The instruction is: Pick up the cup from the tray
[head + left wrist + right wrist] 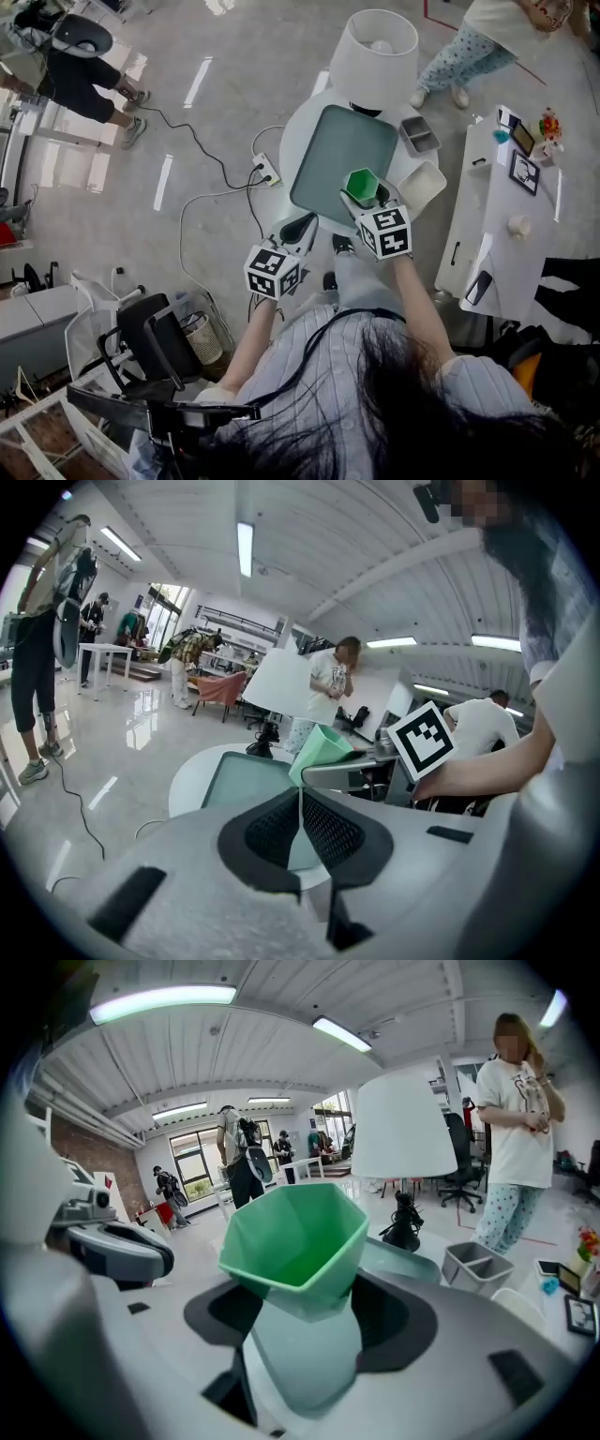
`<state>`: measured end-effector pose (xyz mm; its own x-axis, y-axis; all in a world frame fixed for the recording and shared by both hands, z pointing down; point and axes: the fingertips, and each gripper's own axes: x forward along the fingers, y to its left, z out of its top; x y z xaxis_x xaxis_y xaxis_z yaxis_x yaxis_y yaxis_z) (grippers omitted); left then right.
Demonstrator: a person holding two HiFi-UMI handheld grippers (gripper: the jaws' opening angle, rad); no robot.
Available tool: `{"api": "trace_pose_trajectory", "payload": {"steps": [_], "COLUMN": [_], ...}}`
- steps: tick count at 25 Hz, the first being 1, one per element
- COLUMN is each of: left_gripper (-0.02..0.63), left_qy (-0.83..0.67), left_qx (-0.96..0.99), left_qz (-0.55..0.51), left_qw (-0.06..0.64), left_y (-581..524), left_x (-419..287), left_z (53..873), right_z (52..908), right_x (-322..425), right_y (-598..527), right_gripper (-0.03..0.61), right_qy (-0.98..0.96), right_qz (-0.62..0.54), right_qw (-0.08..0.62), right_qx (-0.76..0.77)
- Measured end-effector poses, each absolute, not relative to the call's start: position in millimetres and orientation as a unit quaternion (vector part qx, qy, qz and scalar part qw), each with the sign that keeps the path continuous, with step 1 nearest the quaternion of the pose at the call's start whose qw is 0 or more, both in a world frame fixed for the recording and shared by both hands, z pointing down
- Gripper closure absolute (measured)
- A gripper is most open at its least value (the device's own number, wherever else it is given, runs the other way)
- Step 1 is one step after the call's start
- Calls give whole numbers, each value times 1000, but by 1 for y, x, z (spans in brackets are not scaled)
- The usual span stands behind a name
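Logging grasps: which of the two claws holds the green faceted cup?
The right claw, shut on the green faceted plastic cup; the left claw is shut, empty.

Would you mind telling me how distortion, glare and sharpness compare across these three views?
Head view: little bending, light streaks glare on the shiny floor. Left gripper view: strong fisheye, curved ceiling, black corners. Right gripper view: same fisheye; the green cup is crisp, the foreground nearest the lens soft.

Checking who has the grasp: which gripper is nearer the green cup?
Right. The right gripper is shut on the green cup; the left gripper, jaws together and empty, is apart from it by the near edge of the tray.
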<state>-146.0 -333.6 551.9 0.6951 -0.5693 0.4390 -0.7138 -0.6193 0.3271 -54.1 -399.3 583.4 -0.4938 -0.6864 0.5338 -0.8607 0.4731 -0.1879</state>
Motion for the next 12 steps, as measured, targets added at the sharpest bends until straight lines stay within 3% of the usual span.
{"api": "trace_pose_trajectory", "payload": {"steps": [12], "left_gripper": [597], "left_qy": [-388], "left_qx": [883], "left_qz": [133], "left_qw": [228], "left_y": [-250], "left_x": [-171], "left_z": [536], "right_z": [559], "right_x": [-73], "right_y": [-309], "right_gripper": [291], "right_qy": [-849], "right_qz": [210], "right_qw": [200], "right_qx": [443]}}
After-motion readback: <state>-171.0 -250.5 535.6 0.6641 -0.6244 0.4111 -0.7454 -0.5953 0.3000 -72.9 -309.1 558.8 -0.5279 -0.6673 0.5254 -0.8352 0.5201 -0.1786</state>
